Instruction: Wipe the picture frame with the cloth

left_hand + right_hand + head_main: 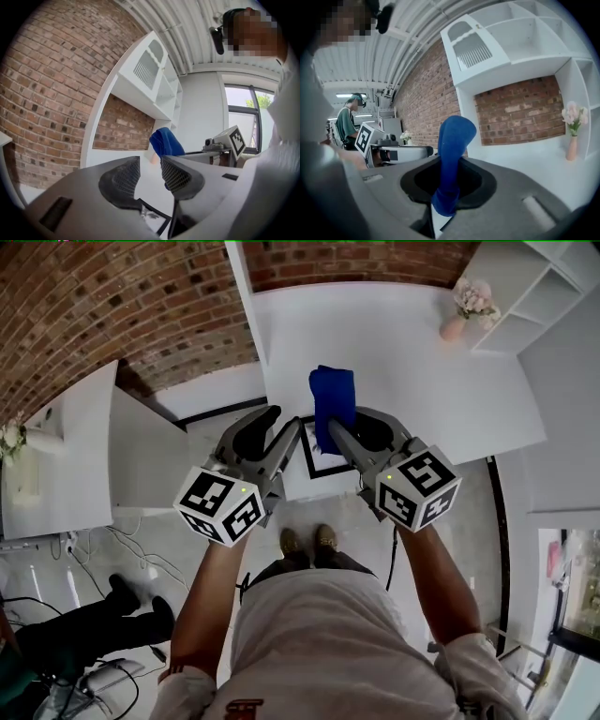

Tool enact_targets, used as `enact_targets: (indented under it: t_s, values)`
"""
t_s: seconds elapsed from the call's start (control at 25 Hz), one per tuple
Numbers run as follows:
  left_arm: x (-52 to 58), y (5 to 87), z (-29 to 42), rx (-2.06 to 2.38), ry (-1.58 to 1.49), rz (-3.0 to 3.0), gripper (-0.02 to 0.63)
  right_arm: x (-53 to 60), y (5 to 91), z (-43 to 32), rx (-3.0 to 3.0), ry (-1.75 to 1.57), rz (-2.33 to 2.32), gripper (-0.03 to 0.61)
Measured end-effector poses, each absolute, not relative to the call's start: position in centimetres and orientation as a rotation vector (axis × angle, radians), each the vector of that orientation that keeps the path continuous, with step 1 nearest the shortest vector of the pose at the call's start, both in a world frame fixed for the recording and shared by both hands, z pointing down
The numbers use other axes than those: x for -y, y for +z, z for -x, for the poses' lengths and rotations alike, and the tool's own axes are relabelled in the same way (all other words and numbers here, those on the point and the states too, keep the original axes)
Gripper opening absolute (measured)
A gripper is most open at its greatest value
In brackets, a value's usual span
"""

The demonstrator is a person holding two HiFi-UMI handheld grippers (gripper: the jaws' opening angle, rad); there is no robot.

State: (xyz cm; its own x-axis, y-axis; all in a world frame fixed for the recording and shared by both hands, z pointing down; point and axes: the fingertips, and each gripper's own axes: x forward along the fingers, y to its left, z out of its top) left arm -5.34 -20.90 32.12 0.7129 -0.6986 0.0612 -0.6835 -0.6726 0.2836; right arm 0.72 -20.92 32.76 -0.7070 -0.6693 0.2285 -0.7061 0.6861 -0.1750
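My right gripper [349,430] is shut on a blue cloth [334,397], which sticks up from its jaws [452,140] and flops over at the top. My left gripper [277,427] is held beside it with a gap between its mesh pads [123,180] and nothing in them. Both grippers are raised above the near edge of a white table [422,381]. A black-edged picture frame [314,468] lies flat on that table under the grippers and is mostly hidden by them. One corner of the frame [157,218] shows below the left jaws.
A pink vase of flowers [466,310] stands at the table's far right, next to a white shelf unit [530,287]. A brick wall runs behind. A second white desk [66,456] is at the left, with cables and another person [56,643] on the floor side.
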Motion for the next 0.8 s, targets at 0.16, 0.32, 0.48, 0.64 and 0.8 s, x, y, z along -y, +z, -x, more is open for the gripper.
enact_targets:
  t_s: [0.16,0.32,0.48,0.64,0.8]
  values:
    - [19.7,30.3,5.1,1.086,-0.132,-2.732,0.087,19.9,30.2,-0.1,2.865,0.249,-1.147,0.071]
    - [19.0,29.1,5.0,1.125,-0.146,-2.774,0.041,18.9,28.7,0.2,2.95,0.093,-1.153,0.071]
    - [18.2,28.8,5.4,1.166,-0.166,-2.802,0.007,17.8,28.1,0.3,3.003,-0.001,-1.172,0.071]
    - [17.9,28.5,5.5,1.195,-0.187,-2.827,0.0,17.1,28.0,0.3,3.026,-0.042,-1.171,0.071]
    - [17.6,28.2,5.1,1.186,-0.196,-2.865,0.0,16.7,28.0,0.2,3.032,-0.064,-1.177,0.069]
